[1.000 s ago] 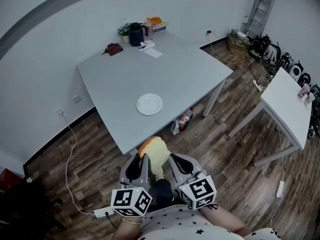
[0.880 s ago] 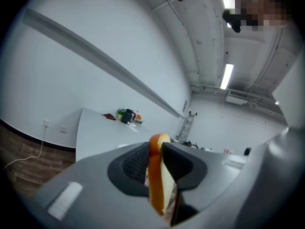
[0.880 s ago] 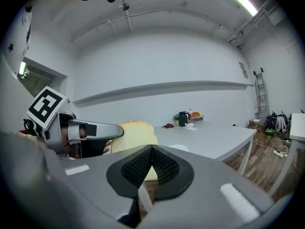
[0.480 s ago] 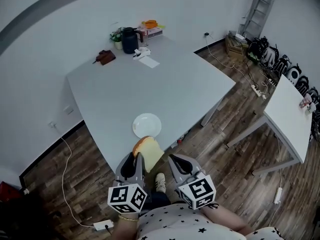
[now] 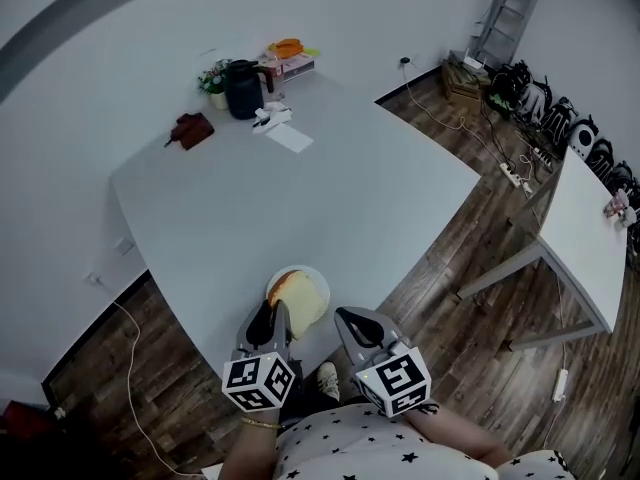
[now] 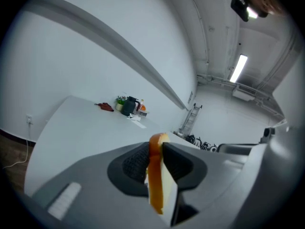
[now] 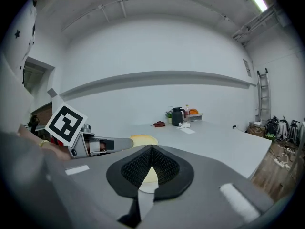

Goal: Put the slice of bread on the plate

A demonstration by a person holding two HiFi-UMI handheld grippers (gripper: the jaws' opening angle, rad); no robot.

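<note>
A slice of bread (image 5: 297, 296) with an orange-brown crust stands on edge in my left gripper (image 5: 272, 315), whose jaws are shut on it. In the head view the slice hangs over the small white plate (image 5: 322, 280) near the front edge of the grey table (image 5: 330, 188) and hides most of it. The left gripper view shows the bread (image 6: 155, 175) pinched between the pads of the left gripper (image 6: 156, 146). My right gripper (image 5: 346, 320) is just right of the plate, shut and holding nothing. From the right gripper (image 7: 151, 149) view, the bread (image 7: 143, 140) shows to the left.
At the table's far corner stand a black kettle (image 5: 243, 75), a small plant, a box with an orange thing (image 5: 288, 53), a brown item (image 5: 190, 129) and paper (image 5: 290, 138). A second white table (image 5: 590, 228), a ladder (image 5: 497, 13) and floor cables lie to the right.
Both grippers moved forward from over the floor to the table's front edge. The bread, still gripped, now hangs over the plate.
</note>
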